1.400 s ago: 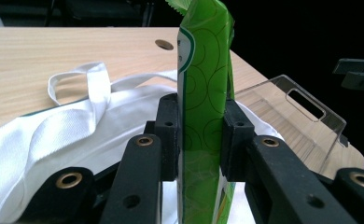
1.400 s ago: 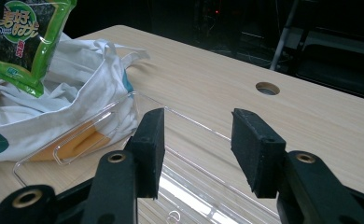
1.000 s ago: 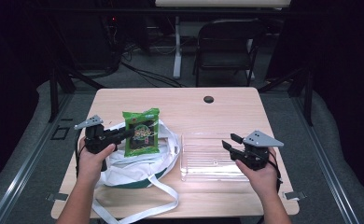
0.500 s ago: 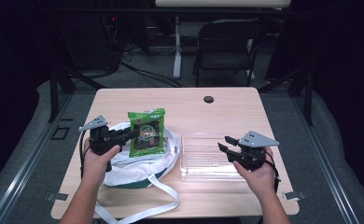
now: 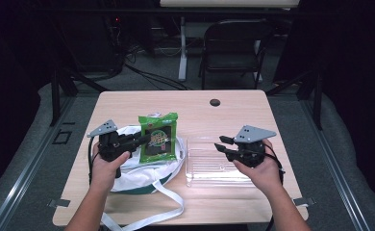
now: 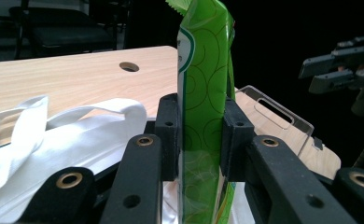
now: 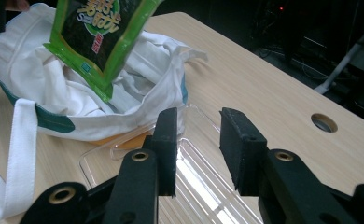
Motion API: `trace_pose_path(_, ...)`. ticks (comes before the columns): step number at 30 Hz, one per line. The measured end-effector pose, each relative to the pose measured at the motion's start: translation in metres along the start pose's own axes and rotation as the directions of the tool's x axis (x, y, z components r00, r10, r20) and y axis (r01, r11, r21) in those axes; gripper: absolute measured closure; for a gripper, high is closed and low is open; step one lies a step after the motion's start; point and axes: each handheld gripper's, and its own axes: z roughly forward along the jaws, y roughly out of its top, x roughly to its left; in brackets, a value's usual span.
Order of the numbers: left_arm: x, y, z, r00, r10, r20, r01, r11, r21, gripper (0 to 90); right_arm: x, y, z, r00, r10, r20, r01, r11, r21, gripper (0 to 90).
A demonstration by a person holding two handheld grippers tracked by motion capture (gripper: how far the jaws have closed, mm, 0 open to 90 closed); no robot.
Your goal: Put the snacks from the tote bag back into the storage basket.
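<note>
Item: green snack packet, clamped upright between the pads of the left gripper and held above the open mouth of the white tote bag; the upright, lifted hold suits either drawing it clear of the bag or carrying it toward the tray.

Item: clear plastic tray, laid flat on the wooden table just beside the bag, judged to be the receiving place.

Item: right gripper, held over the tray with nothing between its jaws; the jaws are part-way apart and have just been closing.

Change noted: against the earlier frames, the packet is seen carried slightly toward the tray, and the right gripper is seen raised.
</note>
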Motion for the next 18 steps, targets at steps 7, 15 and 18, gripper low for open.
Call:
trace_pose_path(7, -0.005, 0.001, 0.002, 0.9999, 0.007, 0.014, -0.007, 1.0, -0.004, 73.1, 0.003, 0.021, 0.004, 0.9952, -0.052, -0.082, 0.053, 0.999, 0.007, 67.6)
trace_pose_path(15, -0.012, 0.002, 0.005, 0.9992, 0.022, 0.033, -0.022, 0.9997, -0.011, 73.1, 0.007, 0.043, 0.007, 0.9881, -0.111, -0.106, 0.112, 0.994, 0.005, 65.5)
trace_pose_path(18, -0.015, 0.002, 0.007, 0.9986, 0.029, 0.043, -0.029, 0.9995, -0.012, 73.1, 0.011, 0.058, 0.008, 0.9805, -0.162, -0.112, 0.164, 0.986, 0.011, 65.7)
